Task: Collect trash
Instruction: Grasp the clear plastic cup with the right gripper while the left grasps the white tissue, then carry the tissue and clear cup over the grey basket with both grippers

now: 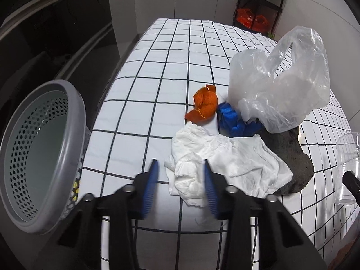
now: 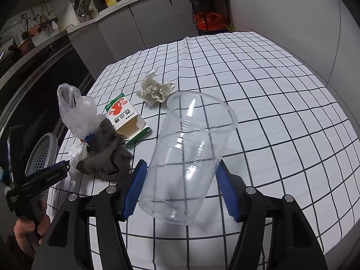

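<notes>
On the checked counter: one clear plastic cup (image 2: 189, 157), one clear plastic bag (image 1: 281, 83), one white tissue (image 1: 225, 166), one crumpled paper ball (image 2: 155, 91), one opened carton (image 2: 126, 119), one grey rag (image 2: 105, 150), one orange peel (image 1: 203, 106), one blue wrapper (image 1: 234, 121), and one grey perforated bin (image 1: 38, 150) at its left edge.

Both grippers are built alike: the left gripper (image 1: 180, 168) and the right gripper (image 2: 182, 168) are formed of black angular arms tipped with blue ribbed pads (image 2: 135, 191). Round silver screw heads (image 2: 250, 190) are set at the arm joints. Small white lettering is printed on the left gripper's black side, seen from the right wrist.
</notes>
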Tool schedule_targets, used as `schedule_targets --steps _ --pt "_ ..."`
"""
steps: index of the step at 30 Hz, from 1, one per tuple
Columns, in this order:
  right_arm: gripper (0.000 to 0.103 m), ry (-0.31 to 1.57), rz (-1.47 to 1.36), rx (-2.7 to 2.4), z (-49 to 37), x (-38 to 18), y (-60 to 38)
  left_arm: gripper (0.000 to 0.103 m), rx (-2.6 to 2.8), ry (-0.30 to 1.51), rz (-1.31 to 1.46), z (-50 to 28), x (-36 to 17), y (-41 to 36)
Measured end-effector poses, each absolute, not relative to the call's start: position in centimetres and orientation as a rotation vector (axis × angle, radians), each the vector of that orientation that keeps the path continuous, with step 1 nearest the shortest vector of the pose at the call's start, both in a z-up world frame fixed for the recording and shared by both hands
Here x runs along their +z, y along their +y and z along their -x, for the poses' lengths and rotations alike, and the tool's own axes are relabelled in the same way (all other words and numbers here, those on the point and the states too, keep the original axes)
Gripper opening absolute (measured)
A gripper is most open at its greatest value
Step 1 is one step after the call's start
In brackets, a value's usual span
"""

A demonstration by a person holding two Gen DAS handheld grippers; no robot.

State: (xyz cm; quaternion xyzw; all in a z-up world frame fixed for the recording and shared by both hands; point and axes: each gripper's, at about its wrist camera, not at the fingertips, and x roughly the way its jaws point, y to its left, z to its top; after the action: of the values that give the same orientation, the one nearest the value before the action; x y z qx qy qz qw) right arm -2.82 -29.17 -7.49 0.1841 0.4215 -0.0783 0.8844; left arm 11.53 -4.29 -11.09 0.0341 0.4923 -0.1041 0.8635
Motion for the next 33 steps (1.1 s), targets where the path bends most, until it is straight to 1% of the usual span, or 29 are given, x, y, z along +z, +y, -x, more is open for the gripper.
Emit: schedule_targets --steps 2,5,20,28,33 --pt "0.061 0.879 -0.381 -0.160 2.9 -7.4 -29.0 0.019 -0.224 1.023 -0.081 -11.4 -11.0 -4.4" --pt "0.061 0.878 -0.378 -0.153 3.0 -7.1 -28.6 0.015 -0.224 1.003 -0.088 -11.0 -10.5 -4.3" --pt "0.061 0.822 -0.310 -0.072 3.4 -3.4 -24.3 0.015 -0.143 0.853 -0.062 -9.0 -4.7 0.5" --pt "0.061 0.793 -0.235 0.102 0.9 -1.4 -18.0 0.015 -0.058 0.770 -0.048 -7.8 -2.1 5.8" --pt "0.061 0.771 -0.180 0.238 -1.0 -0.4 -13.0 0.015 0.012 0.767 -0.035 -7.7 -1.7 9.0"
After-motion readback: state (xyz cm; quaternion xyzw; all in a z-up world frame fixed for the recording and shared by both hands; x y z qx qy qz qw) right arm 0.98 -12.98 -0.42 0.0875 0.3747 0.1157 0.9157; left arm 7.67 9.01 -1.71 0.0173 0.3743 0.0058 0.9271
